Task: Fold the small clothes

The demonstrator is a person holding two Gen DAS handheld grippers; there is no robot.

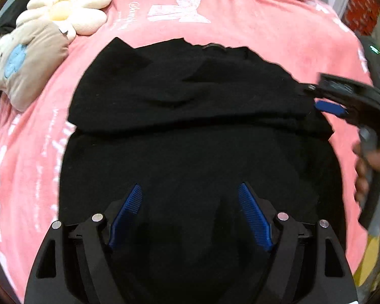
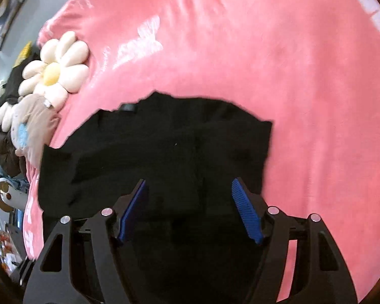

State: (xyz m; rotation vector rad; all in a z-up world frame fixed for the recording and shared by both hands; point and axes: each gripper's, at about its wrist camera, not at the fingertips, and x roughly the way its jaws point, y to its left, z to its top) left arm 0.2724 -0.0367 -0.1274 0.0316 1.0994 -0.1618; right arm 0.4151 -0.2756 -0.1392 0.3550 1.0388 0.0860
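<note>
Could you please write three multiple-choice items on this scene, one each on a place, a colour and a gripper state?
1. Where does the flower-shaped cushion lie relative to the black garment?
A. far left
B. near right
C. on top of it

2. What colour is the blanket under the garment?
A. green
B. pink
C. grey

3. How does the left gripper stand?
A. shut on the garment
B. open
C. out of view

Key: 1 A, the cushion sits beyond the garment's left edge; 2 B, pink plush with white print surrounds the garment; 3 B, its blue pads stand well apart over the cloth.
</note>
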